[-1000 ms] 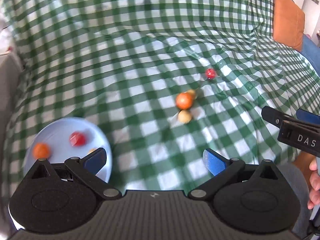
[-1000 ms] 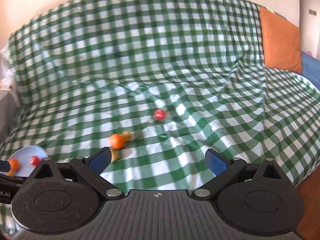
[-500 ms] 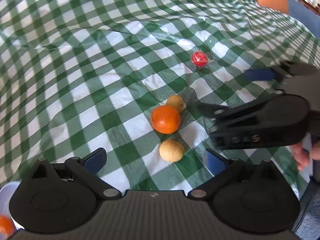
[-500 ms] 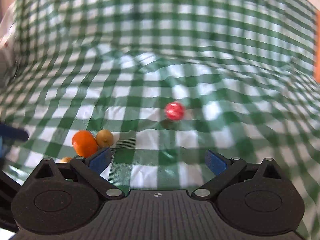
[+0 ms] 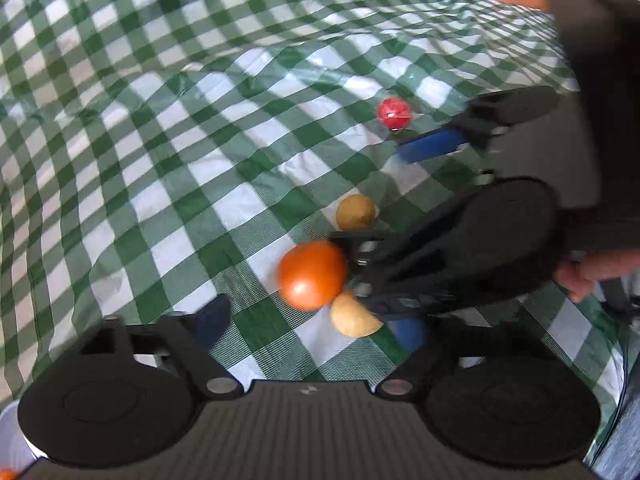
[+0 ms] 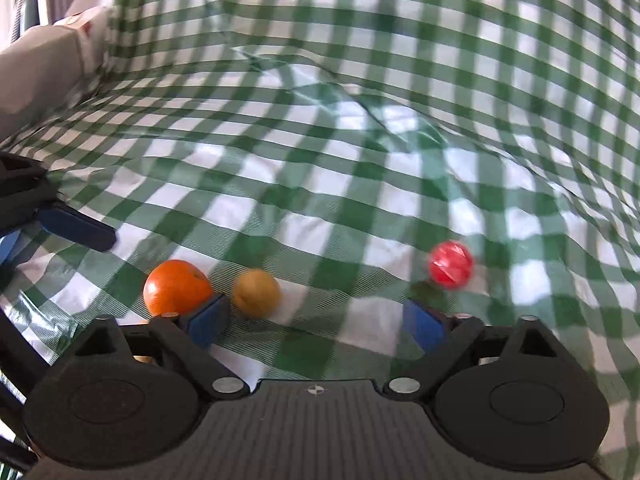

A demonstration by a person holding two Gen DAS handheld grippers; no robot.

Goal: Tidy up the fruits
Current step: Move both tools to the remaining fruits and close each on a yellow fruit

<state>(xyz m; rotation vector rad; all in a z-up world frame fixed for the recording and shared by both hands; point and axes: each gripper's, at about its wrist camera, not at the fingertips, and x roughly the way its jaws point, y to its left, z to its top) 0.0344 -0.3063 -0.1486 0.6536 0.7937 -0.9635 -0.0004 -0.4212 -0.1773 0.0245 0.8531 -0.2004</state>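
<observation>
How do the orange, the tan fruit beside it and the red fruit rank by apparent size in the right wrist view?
1. orange, clearly largest
2. tan fruit
3. red fruit, close to the tan one, blurred and farther off, so that order is unsure

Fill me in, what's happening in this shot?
A person with a handheld gripper in each hand is gathering fruit off a green checked cloth. Both grippers are open and hold nothing. The left gripper faces an orange and a tan fruit. The right gripper reaches in beside a second tan fruit, with a red fruit just ahead of it. A white plate's rim shows at the lower left.
</observation>
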